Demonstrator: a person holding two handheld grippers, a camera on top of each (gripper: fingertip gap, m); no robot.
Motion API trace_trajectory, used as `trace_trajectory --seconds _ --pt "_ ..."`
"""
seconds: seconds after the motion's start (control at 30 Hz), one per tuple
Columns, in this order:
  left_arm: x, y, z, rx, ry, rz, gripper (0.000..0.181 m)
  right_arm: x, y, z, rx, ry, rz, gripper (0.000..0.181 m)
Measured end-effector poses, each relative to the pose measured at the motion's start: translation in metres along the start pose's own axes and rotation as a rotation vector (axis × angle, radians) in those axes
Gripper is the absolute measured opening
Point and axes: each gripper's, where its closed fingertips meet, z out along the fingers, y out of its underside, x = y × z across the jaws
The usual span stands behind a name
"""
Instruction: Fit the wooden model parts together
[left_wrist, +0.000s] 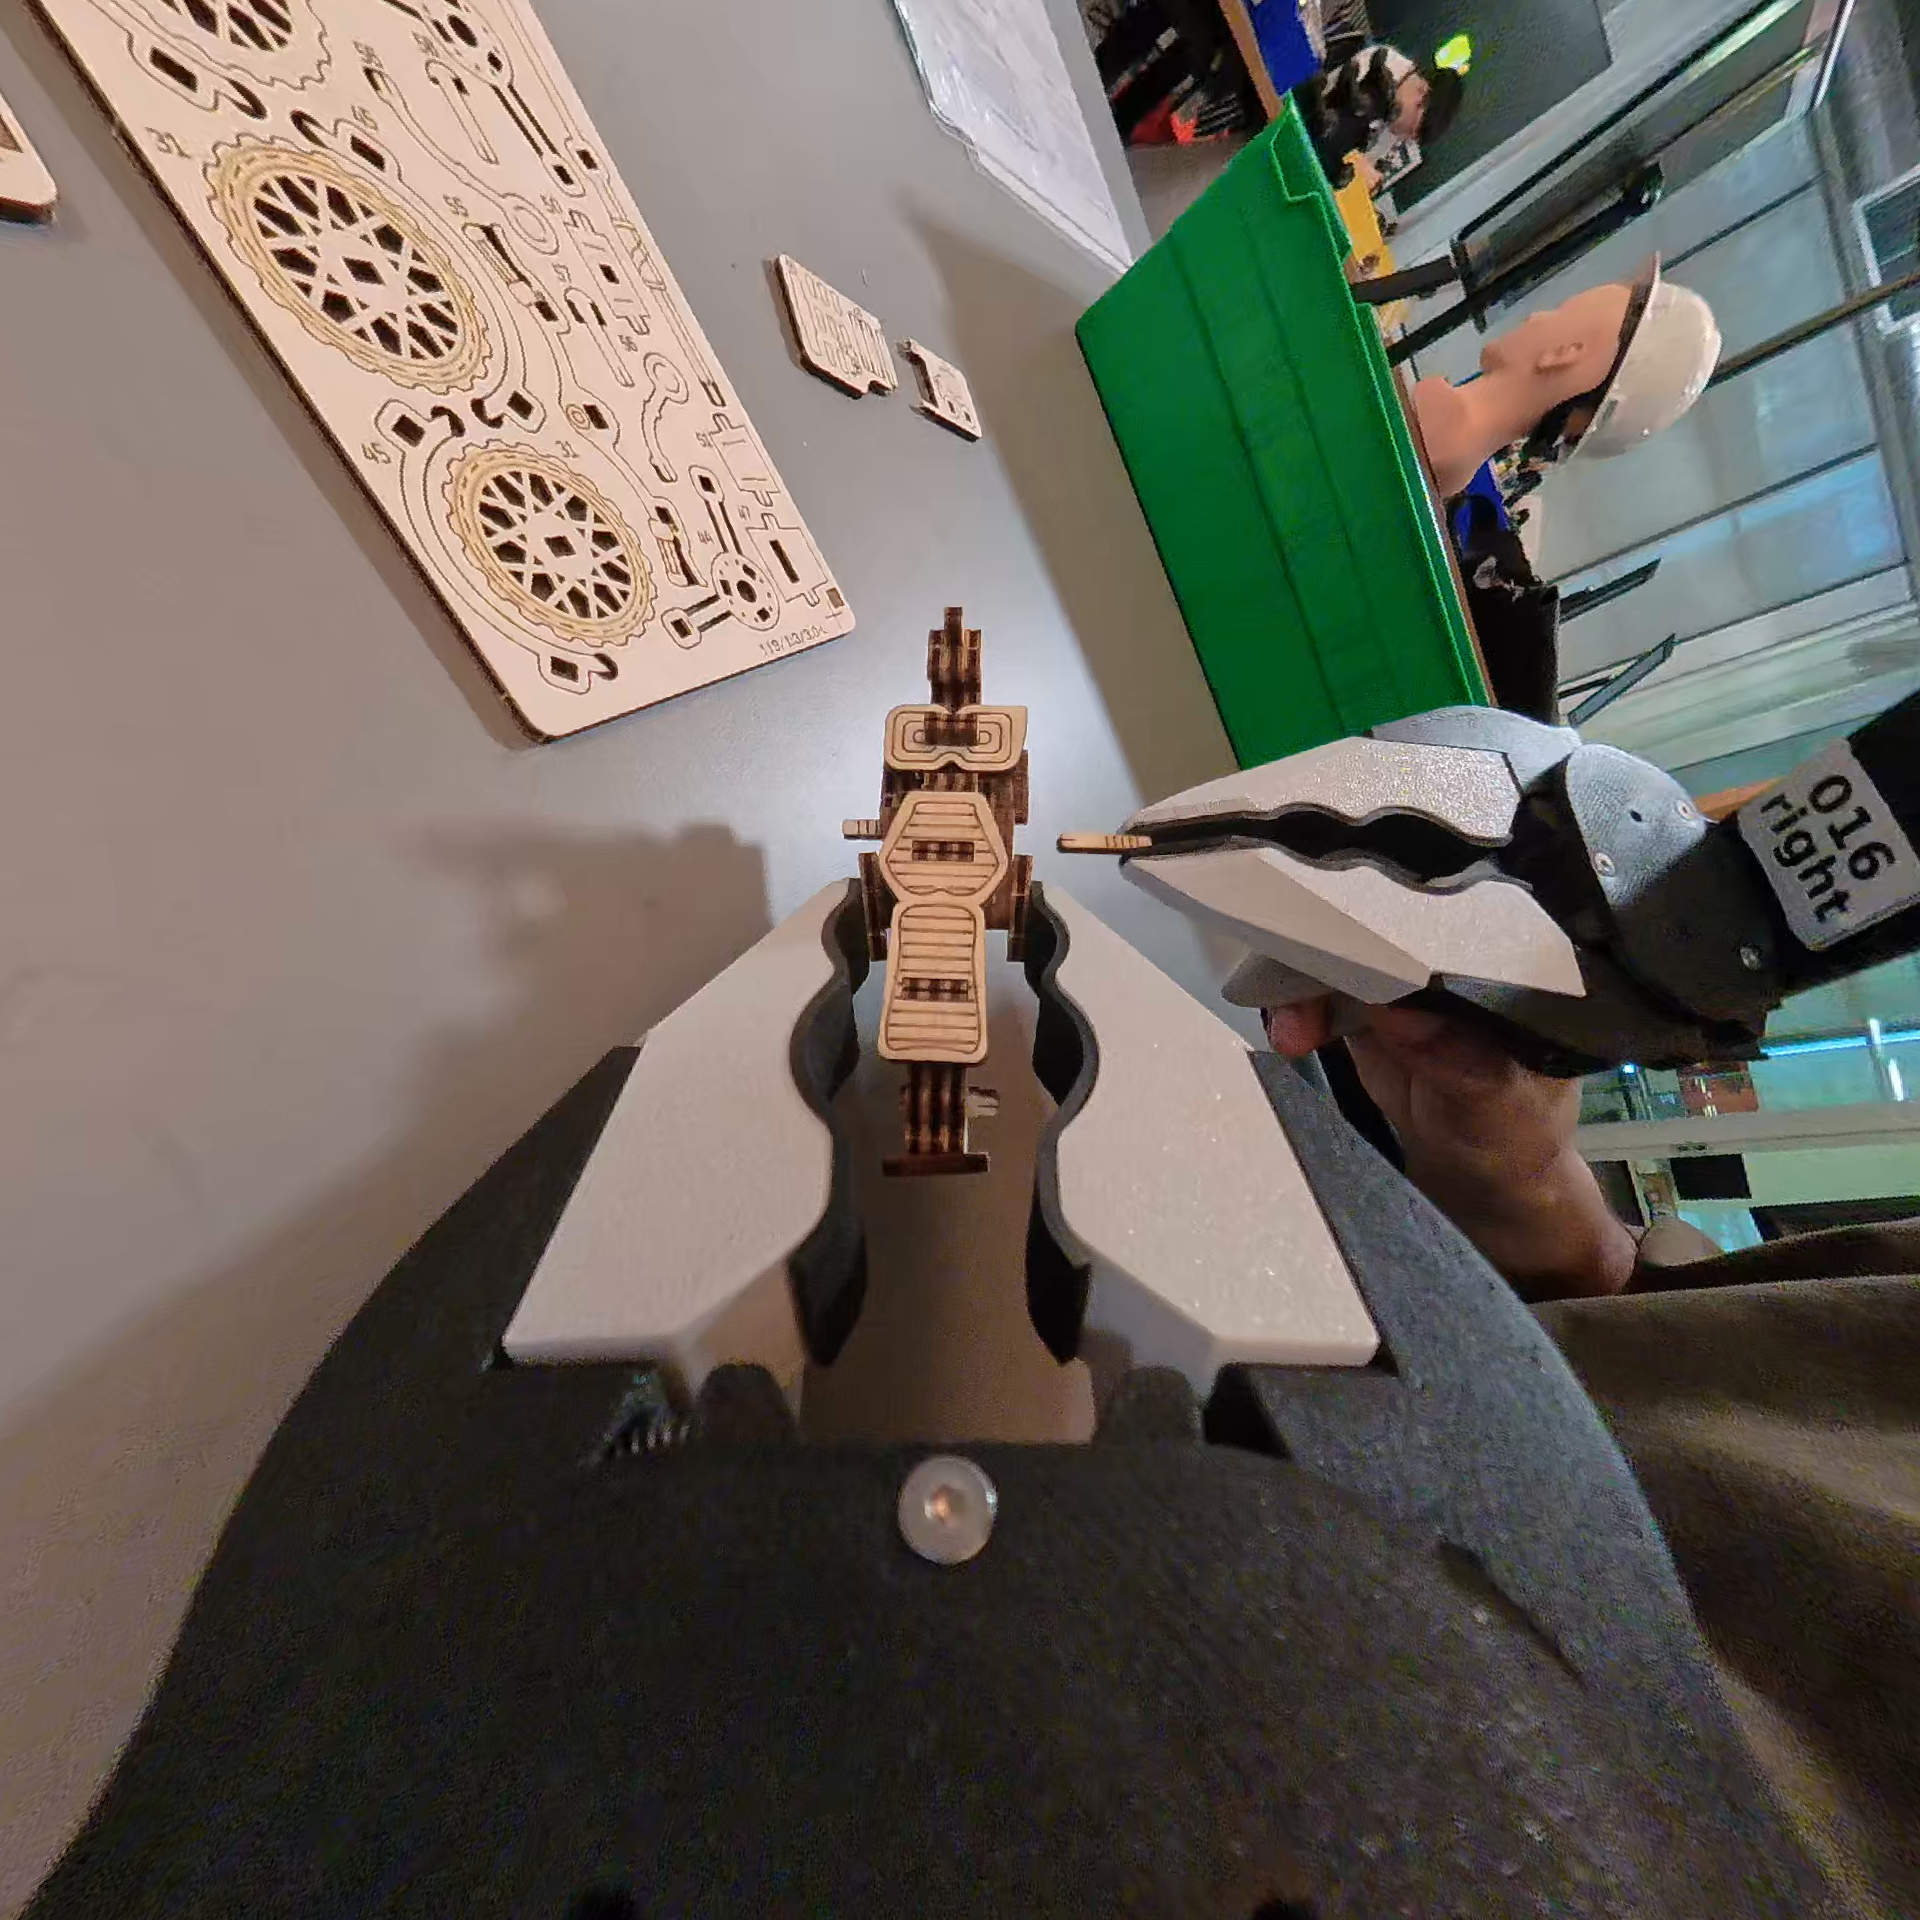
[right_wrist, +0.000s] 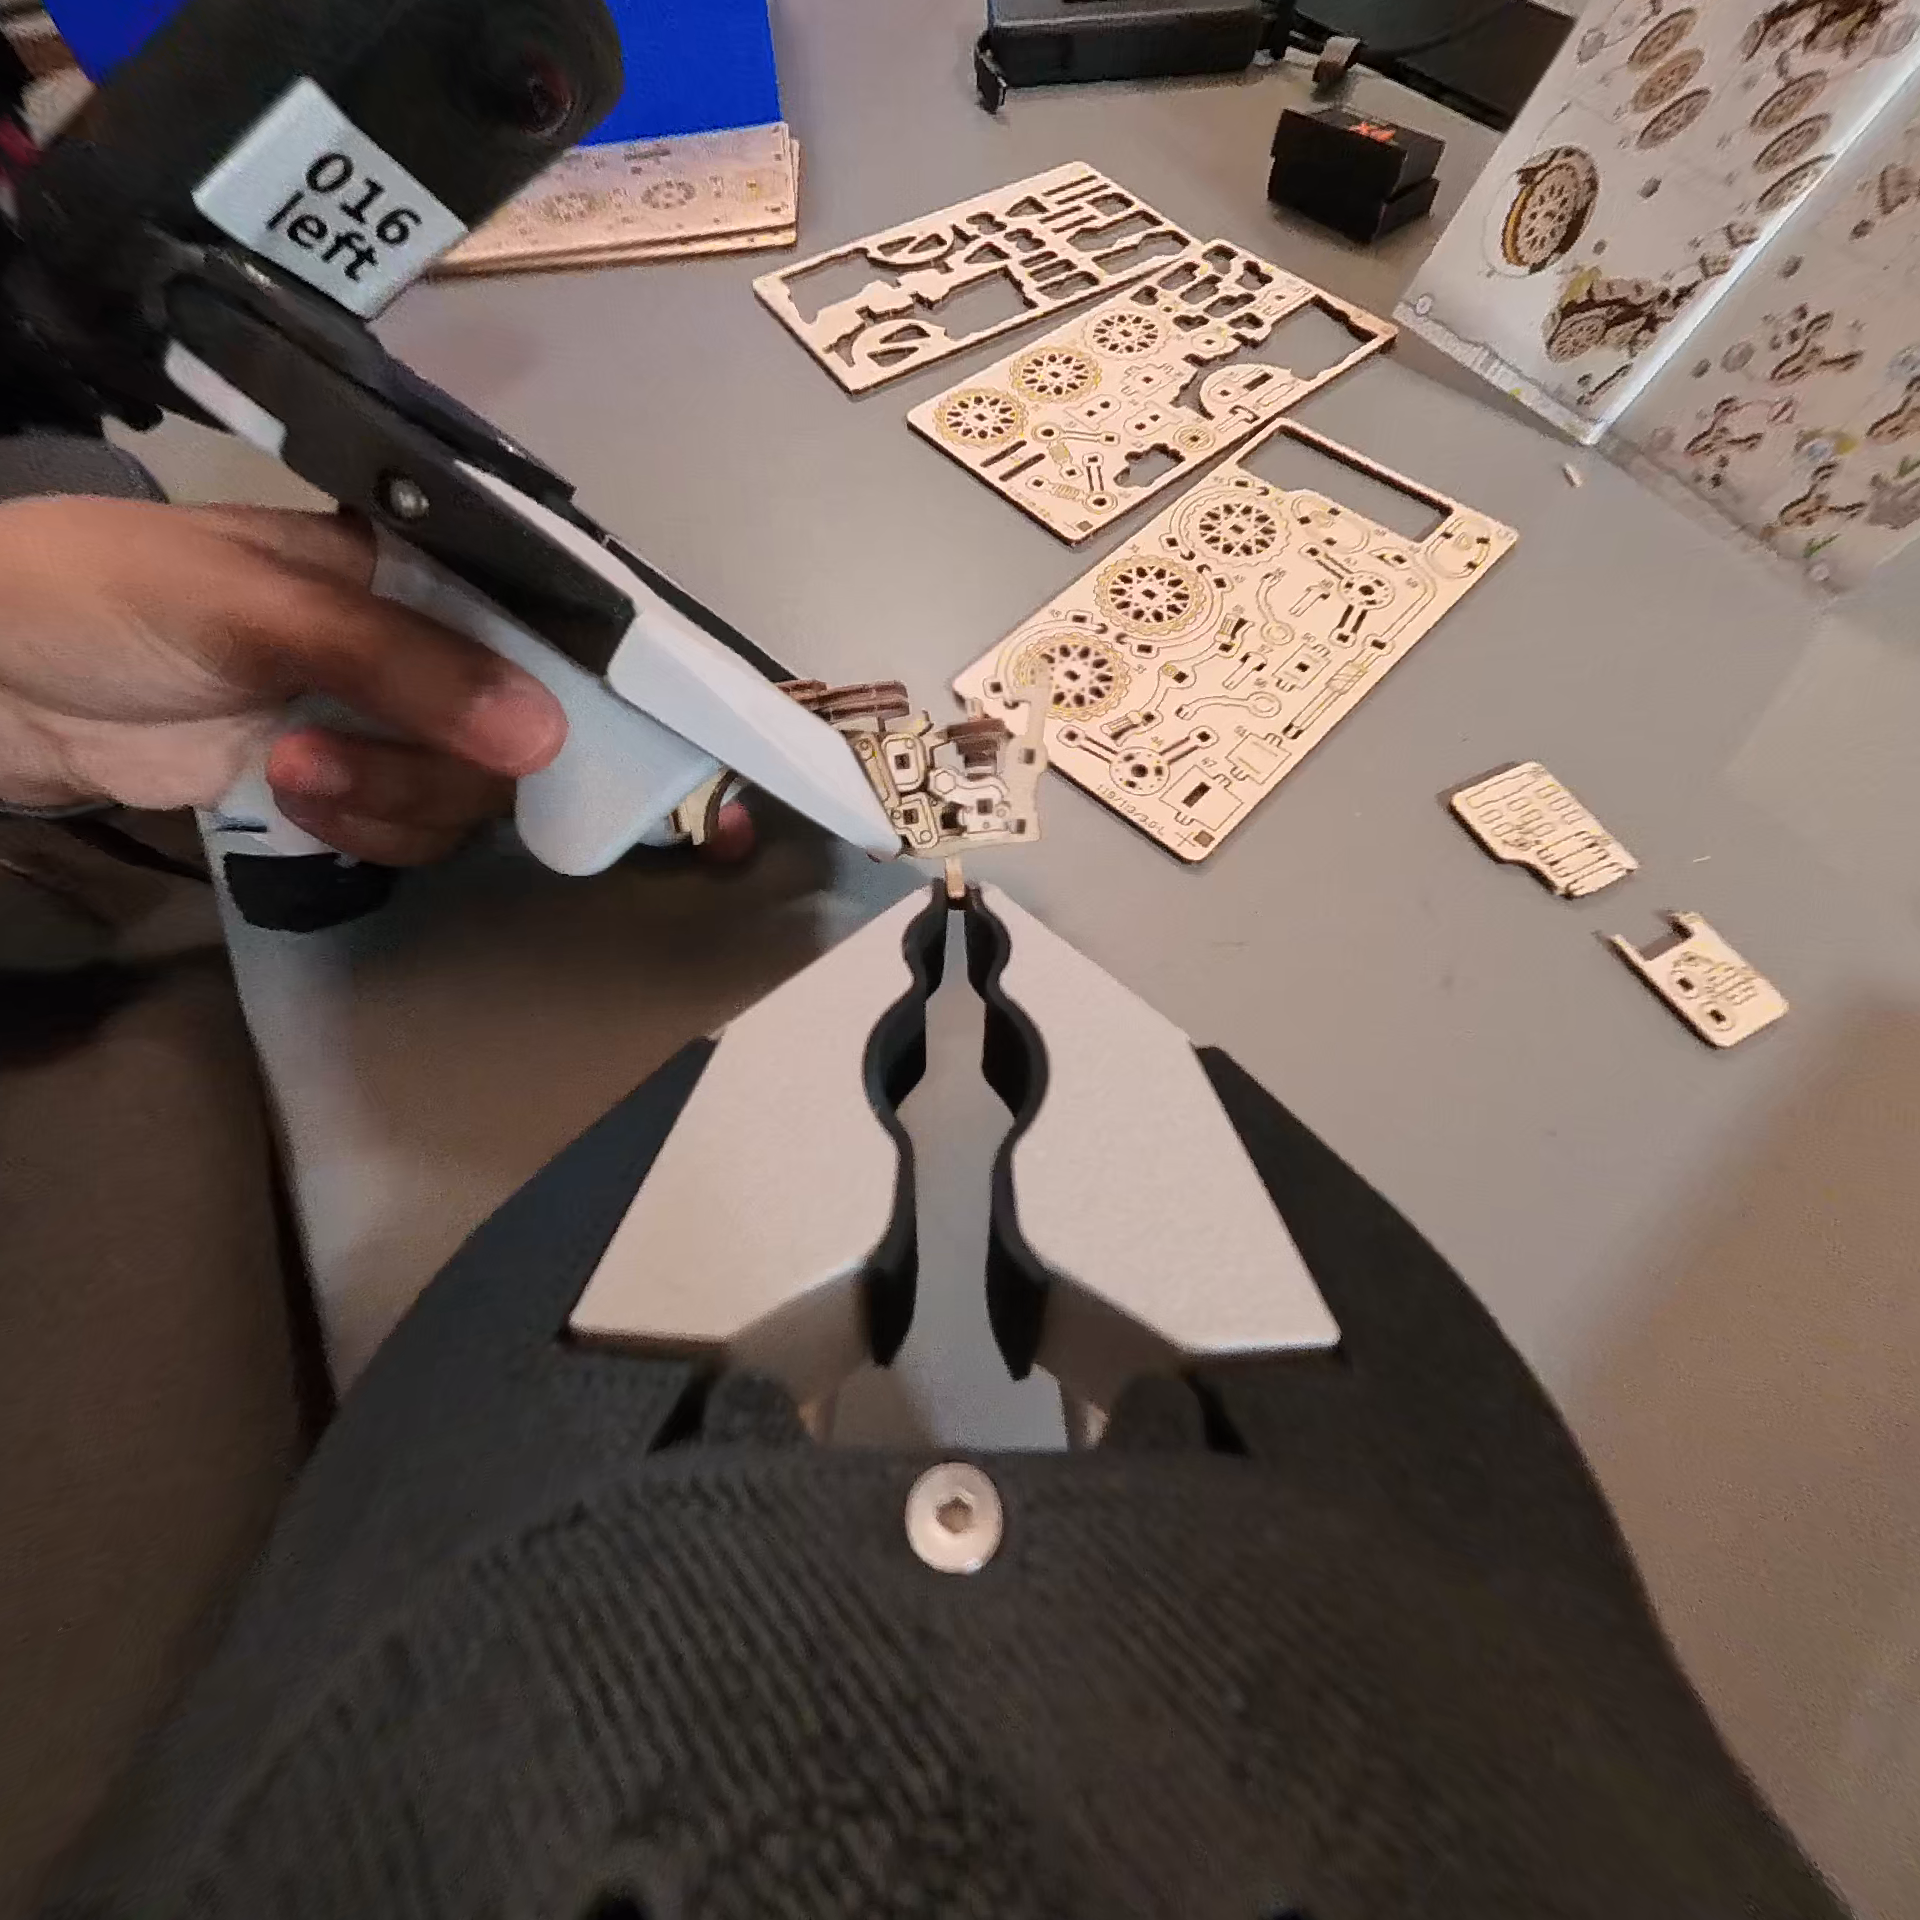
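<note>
My left gripper (left_wrist: 940, 914) is shut on a partly built wooden model (left_wrist: 940, 935), a layered body with engraved seat-like plates on top, held in the air above the grey table. My right gripper (right_wrist: 954, 899) is shut on a small wooden peg (right_wrist: 952, 881); only the peg's tip shows. In the left wrist view the right gripper (left_wrist: 1127, 844) comes in from the right, its peg (left_wrist: 1091, 842) level with the model's side and a small gap away. In the right wrist view the left gripper (right_wrist: 883, 831) holds the model (right_wrist: 956, 779) just beyond the peg.
Several laser-cut wooden part sheets (right_wrist: 1236, 665) lie on the grey table (right_wrist: 1455, 1195), with two small loose wooden pieces (right_wrist: 1543, 826) (right_wrist: 1699, 977) to the right. An instruction sheet (right_wrist: 1714, 260) stands at the far right. A green bin (left_wrist: 1278, 468) sits beyond the table in the left wrist view. Both grippers' tips are close together, under 4 cm apart.
</note>
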Motion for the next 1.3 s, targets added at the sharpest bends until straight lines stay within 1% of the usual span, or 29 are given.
trace_trajectory --seconds 0.2,0.33,1.3 --pt "0.002 0.004 0.004 -0.010 -0.022 0.037 0.027 -0.002 0.003 0.002 -0.056 0.077 -0.136 0.001" --pt "0.004 0.007 0.007 -0.020 -0.042 0.077 0.027 -0.002 0.005 0.003 -0.084 0.107 -0.182 0.001" --pt "0.006 0.012 0.009 -0.047 -0.046 0.127 0.027 -0.002 0.008 0.003 -0.081 0.067 -0.120 0.001"
